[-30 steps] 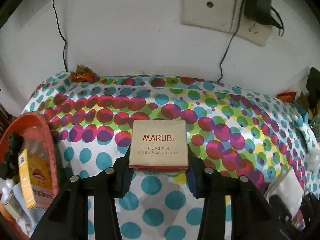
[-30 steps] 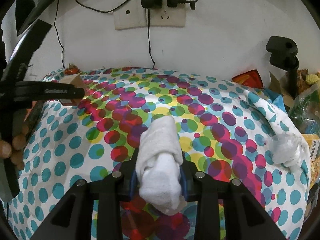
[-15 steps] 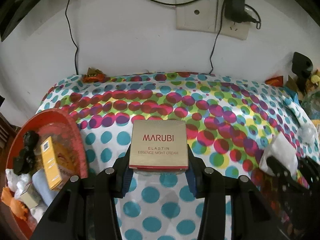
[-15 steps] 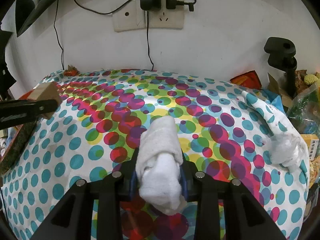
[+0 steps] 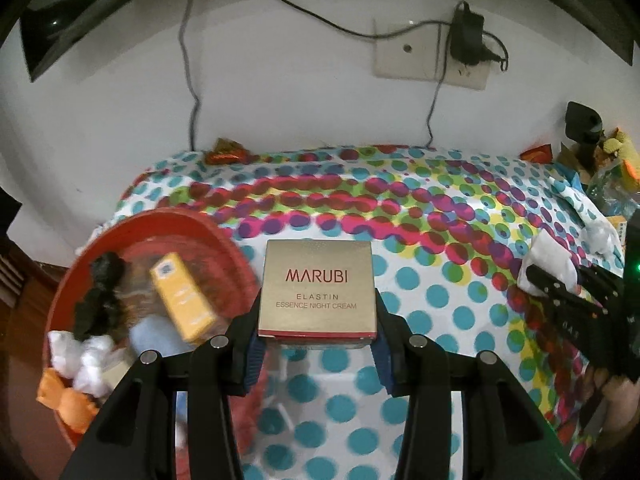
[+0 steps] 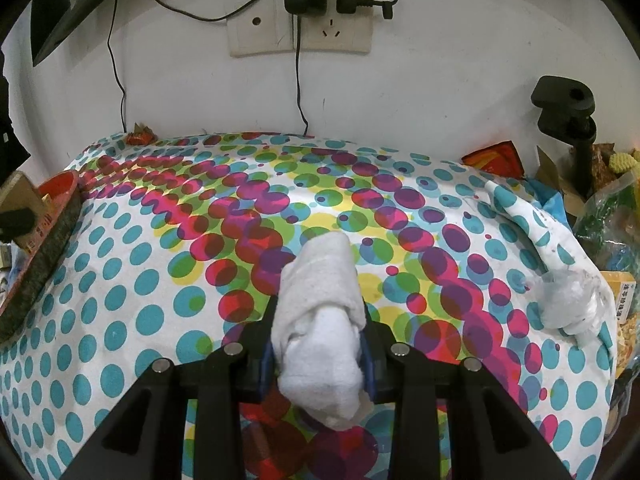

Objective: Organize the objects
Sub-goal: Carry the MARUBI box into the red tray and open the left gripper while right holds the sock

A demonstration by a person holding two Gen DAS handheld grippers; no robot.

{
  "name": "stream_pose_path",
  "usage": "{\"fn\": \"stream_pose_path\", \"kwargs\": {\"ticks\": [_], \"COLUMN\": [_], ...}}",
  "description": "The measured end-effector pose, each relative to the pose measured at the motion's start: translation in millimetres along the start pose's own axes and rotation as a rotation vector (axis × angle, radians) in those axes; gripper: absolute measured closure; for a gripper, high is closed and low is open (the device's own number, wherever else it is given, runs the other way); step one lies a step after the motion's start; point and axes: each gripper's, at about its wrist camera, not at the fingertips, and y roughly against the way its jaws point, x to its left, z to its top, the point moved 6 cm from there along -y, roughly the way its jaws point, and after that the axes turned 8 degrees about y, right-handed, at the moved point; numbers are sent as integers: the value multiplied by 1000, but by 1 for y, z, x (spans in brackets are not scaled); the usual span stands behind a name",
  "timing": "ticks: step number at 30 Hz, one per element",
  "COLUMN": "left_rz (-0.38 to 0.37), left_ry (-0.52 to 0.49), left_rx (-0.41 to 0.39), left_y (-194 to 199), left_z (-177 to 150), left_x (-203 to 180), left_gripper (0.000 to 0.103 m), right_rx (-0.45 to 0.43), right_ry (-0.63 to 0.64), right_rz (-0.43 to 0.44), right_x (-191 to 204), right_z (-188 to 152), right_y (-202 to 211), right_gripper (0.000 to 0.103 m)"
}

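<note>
A: Where was the box [image 5: 318, 288]?

B: Clamped by its two side faces in the left gripper [image 5: 318, 344], carried clear of the cloth [image 5: 440, 280], just right of the red tray [image 5: 224, 236]. The tray already held a yellow carton [image 5: 182, 300], a dark clump and some white wads.

A: How would it handle?

B: Likely stiff card, light, smooth-faced; the flat sides gave the pads a sound hold, though a hard squeeze could dent it.

A: And the right gripper [image 6: 318, 354]?

B: Its jaws were closed on a rolled white towel [image 6: 320, 320], well right of the tray. The towel looked soft and squashy; a grip across its middle, as there, probably kept the roll from unwinding.

A: Anything loose?

B: A crumpled white bag [image 6: 572, 300] lay far right of the tray.
</note>
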Motion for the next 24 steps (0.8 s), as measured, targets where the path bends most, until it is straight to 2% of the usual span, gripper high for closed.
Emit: {"fn": "stream_pose_path", "kwargs": {"ticks": [9,18,24], "left_rz": [85,204,232], "left_ry": [67,147,178], "left_rx": [-20,-9,17], "left_y": [20,14,4], "left_z": [1,-5,-14], "left_x": [78,156,185], "left_gripper": [61,61,60], "right_rx": [5,10,13], "right_ry": [10,29,33], "right_rz": [-11,-32,-37], "right_x": [1,5,4], "right_z": [1,1,1], "right_y": [-1,-2,-2], "right_gripper": [69,69,69]}}
